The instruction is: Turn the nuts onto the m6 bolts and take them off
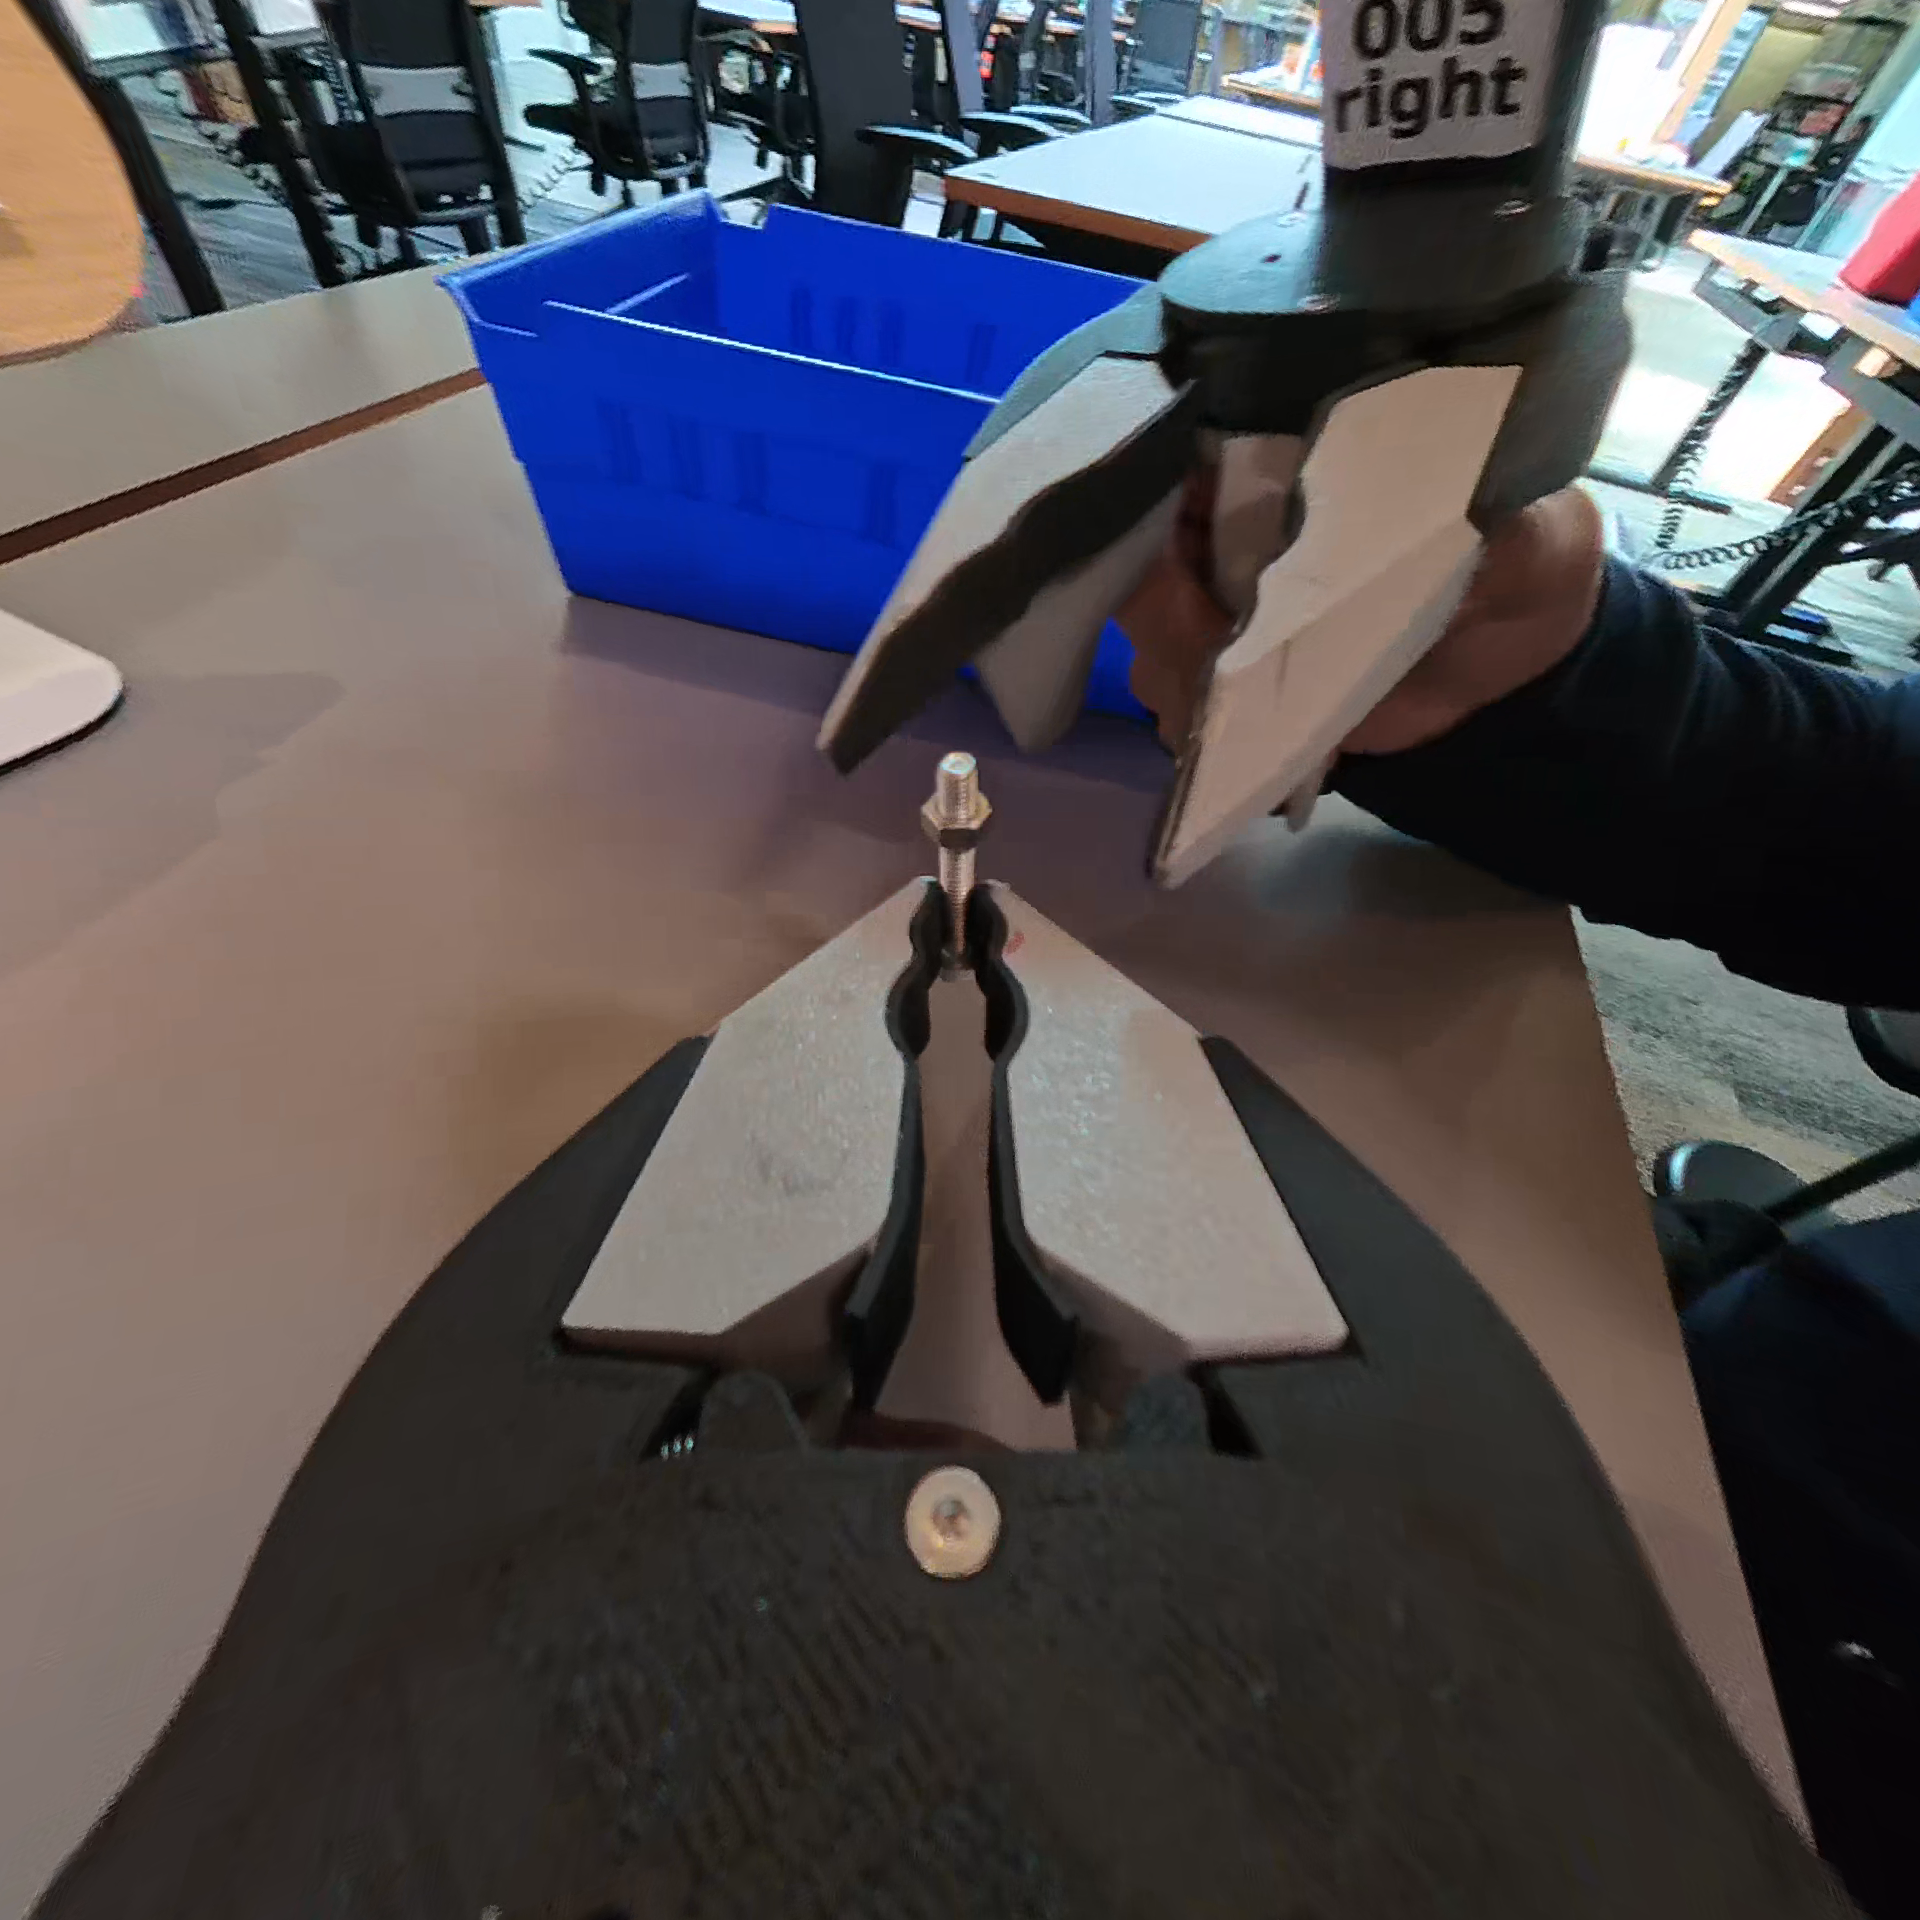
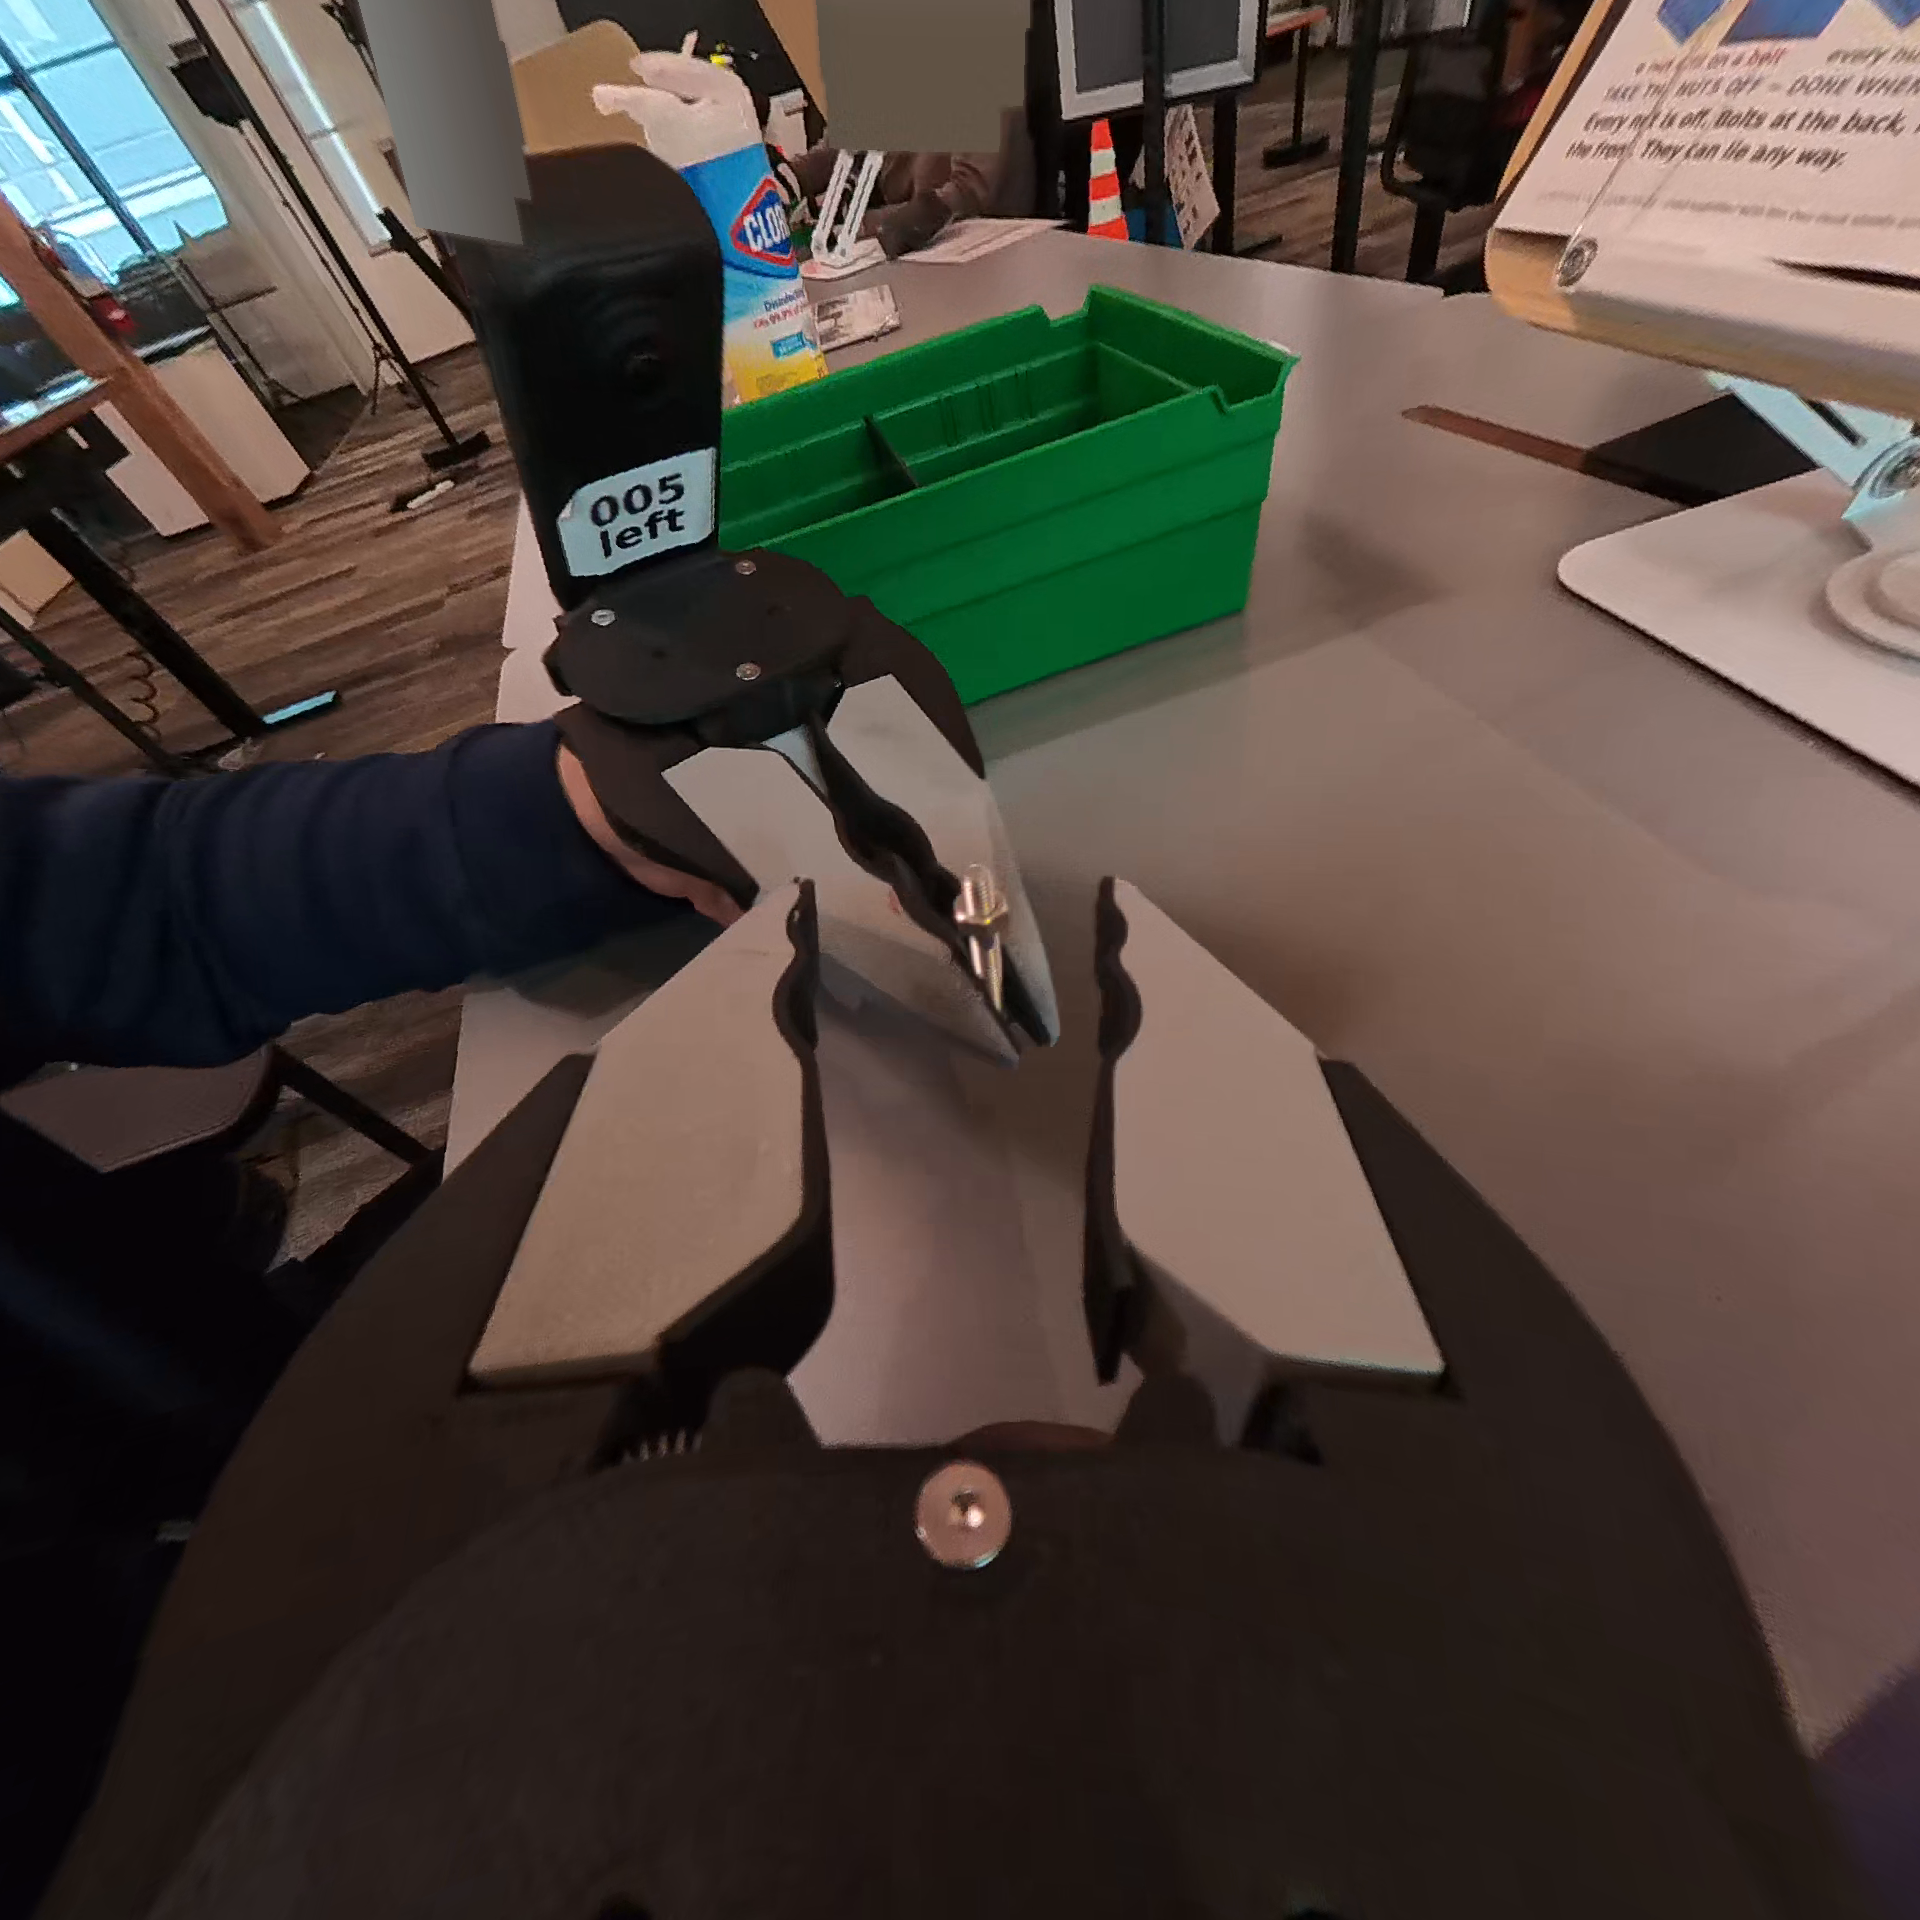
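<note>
My left gripper (image 1: 954, 914) is shut on the shank of a silver bolt (image 1: 953, 862) that sticks out past its fingertips. A hex nut (image 1: 955, 812) sits on the thread near the bolt's free end. My right gripper (image 1: 1003, 821) is open and empty, its fingertips either side of the bolt's end and apart from it. In the right wrist view my right gripper (image 2: 951, 914) is open, and the left gripper (image 2: 1023, 1029) holds the bolt (image 2: 987, 951) with the nut (image 2: 980, 912) between my open fingers.
A blue bin (image 1: 769, 436) stands on the brown table (image 1: 364, 831) behind the bolt. A green divided bin (image 2: 1029, 488) stands farther back in the right wrist view, with a spray bottle (image 2: 764, 281) behind it. A white stand base (image 2: 1745, 613) with an instruction board (image 2: 1714, 208) is at the right. Only a small space, under 4 cm, lies between the two pairs of fingers.
</note>
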Demonstrator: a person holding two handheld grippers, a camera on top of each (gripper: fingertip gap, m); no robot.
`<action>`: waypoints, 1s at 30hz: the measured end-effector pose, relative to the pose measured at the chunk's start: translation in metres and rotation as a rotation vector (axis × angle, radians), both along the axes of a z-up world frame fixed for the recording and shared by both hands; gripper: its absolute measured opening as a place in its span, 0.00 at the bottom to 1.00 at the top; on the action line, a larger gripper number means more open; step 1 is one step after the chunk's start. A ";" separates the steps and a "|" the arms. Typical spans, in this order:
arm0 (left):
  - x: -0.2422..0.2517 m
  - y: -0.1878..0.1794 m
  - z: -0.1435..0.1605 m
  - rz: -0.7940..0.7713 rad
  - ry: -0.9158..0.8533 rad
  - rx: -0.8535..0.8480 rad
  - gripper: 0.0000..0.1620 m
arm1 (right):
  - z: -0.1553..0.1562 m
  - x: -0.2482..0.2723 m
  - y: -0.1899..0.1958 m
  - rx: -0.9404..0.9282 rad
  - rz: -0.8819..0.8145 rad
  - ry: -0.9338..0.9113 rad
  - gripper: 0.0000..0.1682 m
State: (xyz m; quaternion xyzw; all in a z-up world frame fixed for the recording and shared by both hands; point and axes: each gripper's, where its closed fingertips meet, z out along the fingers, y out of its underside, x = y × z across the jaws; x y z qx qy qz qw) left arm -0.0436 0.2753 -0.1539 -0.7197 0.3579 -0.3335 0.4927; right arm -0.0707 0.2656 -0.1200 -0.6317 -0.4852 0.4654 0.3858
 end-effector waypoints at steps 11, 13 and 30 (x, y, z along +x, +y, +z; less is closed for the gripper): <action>-0.030 0.028 -0.015 0.178 -0.005 -0.112 0.01 | 0.010 0.004 -0.002 -0.065 0.030 0.062 0.22; -0.015 0.016 -0.009 0.097 -0.027 -0.090 0.01 | -0.001 0.004 0.011 -0.067 -0.045 0.015 0.25; 0.009 0.002 -0.021 0.018 0.036 -0.135 0.01 | -0.028 -0.017 0.011 -0.099 -0.010 -0.056 0.00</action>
